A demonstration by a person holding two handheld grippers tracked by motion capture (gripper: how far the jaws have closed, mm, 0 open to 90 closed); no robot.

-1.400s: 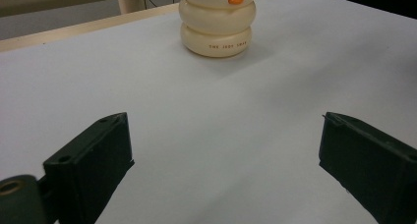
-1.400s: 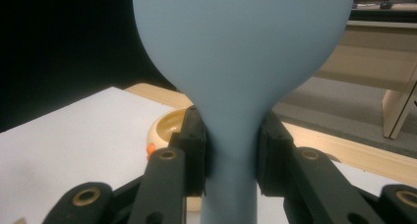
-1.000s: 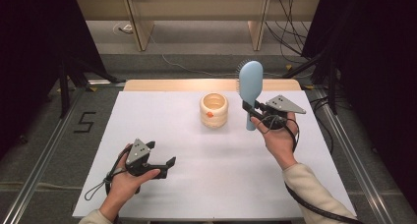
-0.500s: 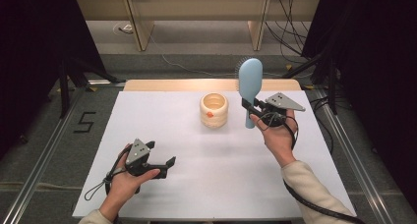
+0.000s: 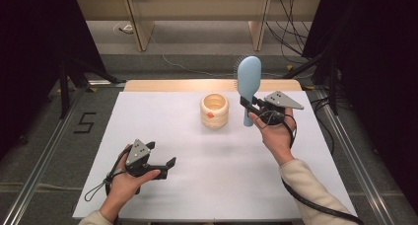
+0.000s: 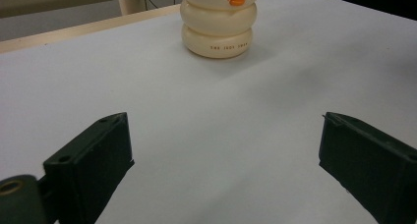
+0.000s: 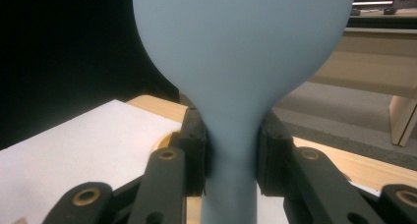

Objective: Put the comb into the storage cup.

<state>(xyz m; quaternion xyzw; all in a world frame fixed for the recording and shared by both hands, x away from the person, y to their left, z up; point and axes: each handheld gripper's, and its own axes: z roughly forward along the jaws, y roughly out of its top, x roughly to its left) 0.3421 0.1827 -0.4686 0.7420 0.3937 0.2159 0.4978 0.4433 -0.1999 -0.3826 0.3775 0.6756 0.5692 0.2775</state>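
The right gripper [image 5: 252, 106] is sitting right of centre in the high view, clenching the handle of a pale blue hairbrush [image 5: 248, 80]. The brush is standing upright, head up, its bristles peeking out along the top left edge of the head, and the lower end of the handle is hanging below the jaws, close over the white table [image 5: 197, 185]. In the right gripper view the hairbrush [image 7: 236, 57] is looming across the upper middle of the frame, its smooth back facing the camera, and the two black jaws are pressing in on the narrow neck from either side at the lower centre.

Just left of the brush, in the upper middle of the high view, a cream ribbed holder [image 5: 214, 110] is standing upright on the table, mouth open to the top, a small orange mark on its side. It is sitting near the brush but apart from it.

Down at the lower left of the high view, the left gripper [image 5: 162, 167] is resting low over the table in the person's hand, jaws released and spread wide with nothing between them. In the left gripper view the two dark jaws are standing far apart at the bottom corners, bare white table between them, and the cream holder [image 6: 217, 25] is showing at the top centre, well away from them.
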